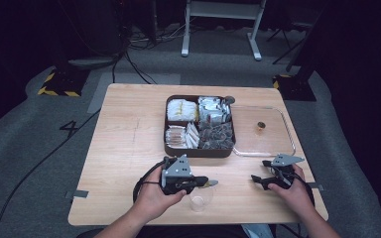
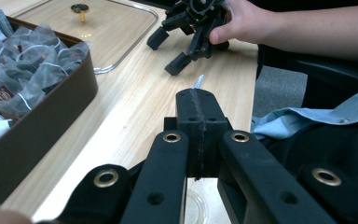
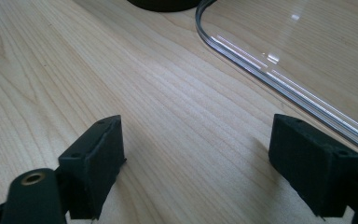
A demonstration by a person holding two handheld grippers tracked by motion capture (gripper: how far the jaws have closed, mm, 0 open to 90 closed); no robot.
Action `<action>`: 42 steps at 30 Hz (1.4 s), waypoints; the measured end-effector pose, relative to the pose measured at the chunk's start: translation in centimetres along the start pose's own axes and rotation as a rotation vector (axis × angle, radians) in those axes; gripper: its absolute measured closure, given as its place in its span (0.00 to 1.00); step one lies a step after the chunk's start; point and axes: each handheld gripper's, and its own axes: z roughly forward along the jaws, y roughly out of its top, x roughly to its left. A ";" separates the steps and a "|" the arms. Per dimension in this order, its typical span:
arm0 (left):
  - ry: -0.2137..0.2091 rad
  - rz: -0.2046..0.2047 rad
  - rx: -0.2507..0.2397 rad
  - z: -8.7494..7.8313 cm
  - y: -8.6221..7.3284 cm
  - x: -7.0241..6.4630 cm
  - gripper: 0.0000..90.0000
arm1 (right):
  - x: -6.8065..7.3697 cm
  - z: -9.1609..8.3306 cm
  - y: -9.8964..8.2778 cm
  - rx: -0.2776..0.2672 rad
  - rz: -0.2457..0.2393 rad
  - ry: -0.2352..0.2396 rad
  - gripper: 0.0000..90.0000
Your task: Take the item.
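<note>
My left gripper [image 1: 203,181] [image 2: 199,100] hovers near the table's front edge, shut on a small pale sachet [image 1: 211,183] whose thin end [image 2: 198,82] pokes out past the jaw tips. Just beneath it a clear plastic cup [image 1: 198,201] [image 2: 196,206] stands on the wood. My right gripper [image 1: 259,180] [image 3: 196,154] is low over the table at the front right, open with bare wood between its fingers; the left gripper view has it farther off [image 2: 173,46].
A brown compartment box [image 1: 198,151] [image 2: 42,116] of tea bags and sachets sits mid-table. Its clear lid [image 1: 263,144] [image 2: 116,28] [image 3: 307,56] with a gold knob [image 1: 261,125] lies flat to the box's right, close ahead of my right gripper. The table edge [image 1: 198,218] is near.
</note>
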 end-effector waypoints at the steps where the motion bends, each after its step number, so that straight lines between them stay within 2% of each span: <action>1: -0.003 0.001 -0.001 0.0 0.0 -0.1 1.00 | 0.0 0.0 0.0 0.000 0.000 0.000 0.20; 5: -0.012 0.007 0.005 0.1 -0.2 -0.5 1.00 | 0.0 0.0 0.0 0.000 0.000 0.000 0.20; 10: -0.029 -0.005 0.013 0.1 -0.5 -0.5 1.00 | 0.0 0.0 0.0 0.000 0.000 0.000 0.20; 17: -0.029 -0.023 0.020 -0.1 -1.0 -0.5 0.99 | 0.0 0.0 0.0 0.000 -0.001 0.001 0.20; 19: -0.039 -0.031 0.018 0.0 -1.0 -0.5 0.92 | 0.0 0.0 0.0 0.001 -0.001 0.001 0.20; 20: -0.042 -0.034 0.018 0.1 -1.0 -0.5 0.83 | 0.0 0.0 0.0 0.001 -0.003 0.001 0.20; 21: -0.043 -0.036 0.019 0.1 -1.0 -0.5 0.83 | 0.0 0.0 0.0 0.001 -0.003 0.001 0.20; 23: -0.032 -0.034 0.014 0.1 -1.0 -0.5 0.76 | 0.0 0.1 0.1 0.001 -0.003 0.001 0.20; 30: -0.005 -0.033 0.011 -0.2 -1.0 -0.1 0.68 | 0.0 0.1 0.1 0.001 -0.003 0.002 0.20; 37: 0.075 -0.042 0.018 -1.1 -1.4 0.9 0.58 | 0.0 0.1 0.1 0.001 -0.003 0.002 0.20; 42: 0.108 -0.052 0.027 -2.0 -1.7 1.5 0.55 | 0.0 0.1 0.1 0.000 -0.003 0.002 0.20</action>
